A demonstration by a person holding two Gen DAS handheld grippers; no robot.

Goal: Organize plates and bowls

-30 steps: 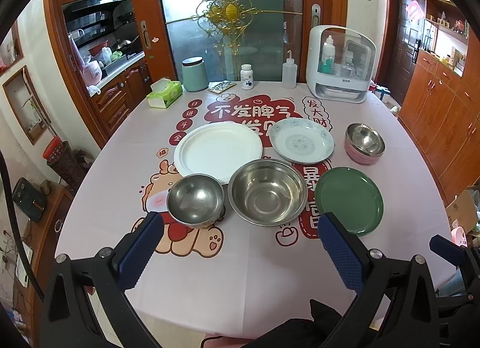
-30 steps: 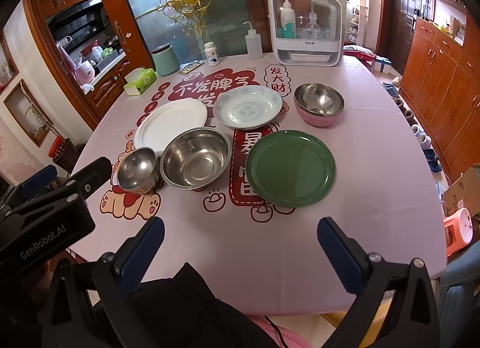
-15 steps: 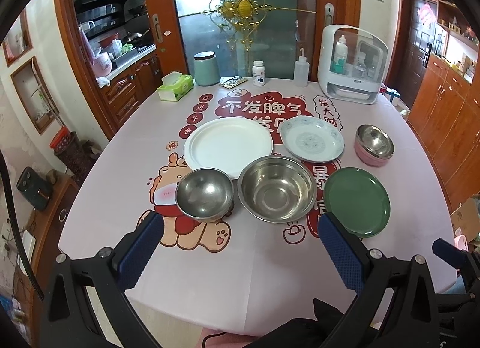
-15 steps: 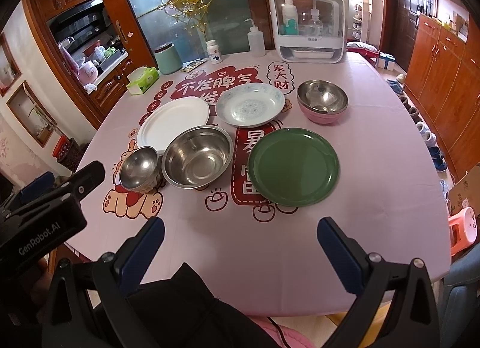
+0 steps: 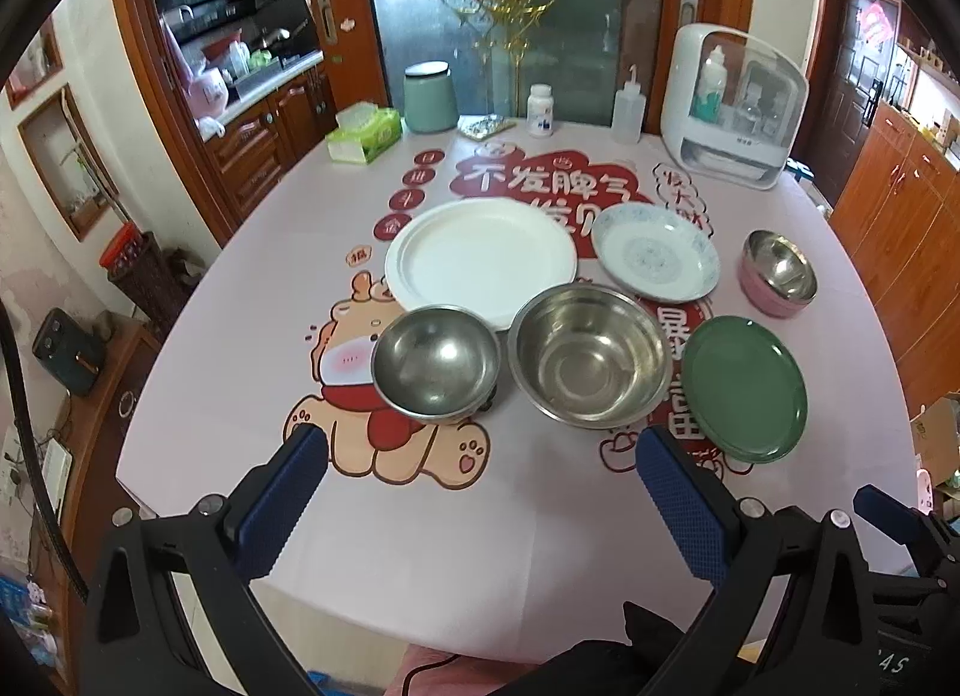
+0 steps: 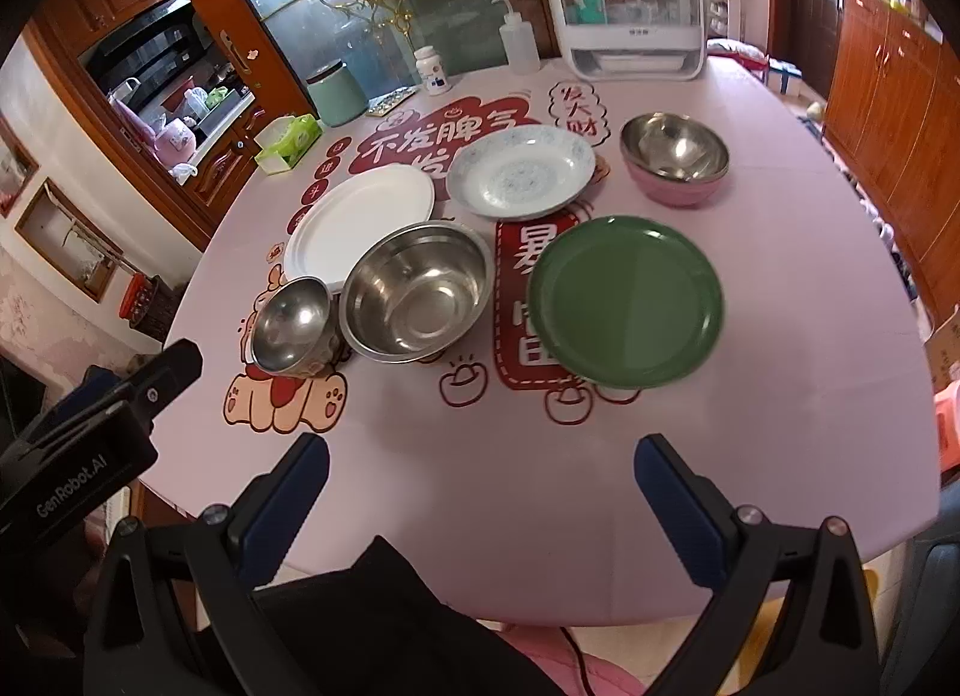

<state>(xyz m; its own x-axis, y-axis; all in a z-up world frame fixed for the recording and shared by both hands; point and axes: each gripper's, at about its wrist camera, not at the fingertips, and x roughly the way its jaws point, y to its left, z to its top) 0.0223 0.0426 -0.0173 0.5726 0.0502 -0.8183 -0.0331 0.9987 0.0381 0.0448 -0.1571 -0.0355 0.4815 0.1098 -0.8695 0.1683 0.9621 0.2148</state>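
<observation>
Left wrist view: left gripper (image 5: 480,486) spread, empty; right gripper (image 6: 480,486) likewise. Plates (image 5: 480,261) and bowls (image 5: 591,357) lay separate on worktop (image 5: 240,336); nothing stacked, all sorting remained.

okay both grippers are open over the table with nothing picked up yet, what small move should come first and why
Probably ease the left gripper forward to the small steel bowl. It sits nearest, just ahead of the open jaws, and looks small enough to nest in the large steel bowl beside it.
</observation>
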